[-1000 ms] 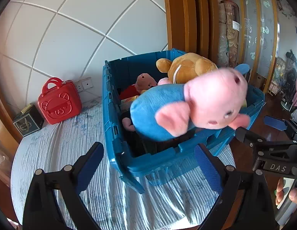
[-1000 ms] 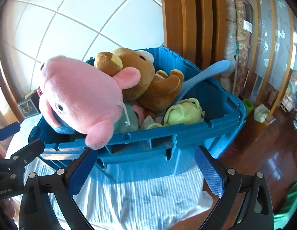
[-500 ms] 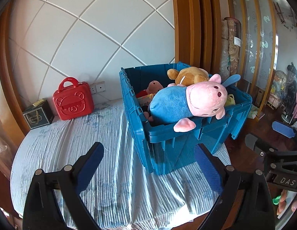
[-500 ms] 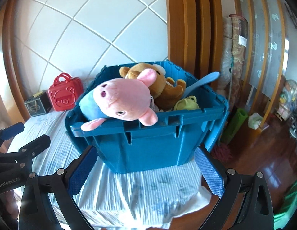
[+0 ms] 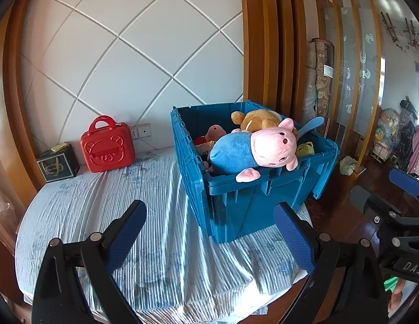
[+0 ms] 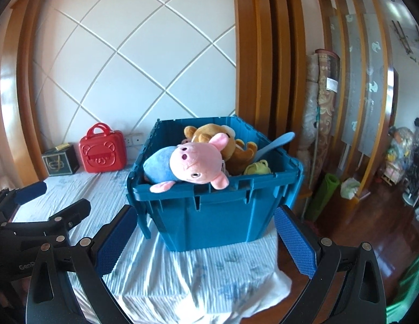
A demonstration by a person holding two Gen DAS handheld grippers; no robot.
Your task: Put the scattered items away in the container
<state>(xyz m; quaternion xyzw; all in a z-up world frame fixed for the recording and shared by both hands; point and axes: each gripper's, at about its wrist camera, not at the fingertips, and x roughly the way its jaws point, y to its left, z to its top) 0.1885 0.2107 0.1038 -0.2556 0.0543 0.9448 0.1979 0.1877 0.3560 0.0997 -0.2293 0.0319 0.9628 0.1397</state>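
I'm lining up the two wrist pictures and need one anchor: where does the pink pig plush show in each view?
Left wrist view: the pink pig plush lies right of centre, draped over the near rim of the blue crate, head pointing right.
Right wrist view: the pink pig plush sits near the centre, on the crate's front rim, blue body to the left.
Shared landmark: the red case against the wall, left of the crate.

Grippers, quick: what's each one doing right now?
Left gripper: open, holding nothing.
Right gripper: open, holding nothing.
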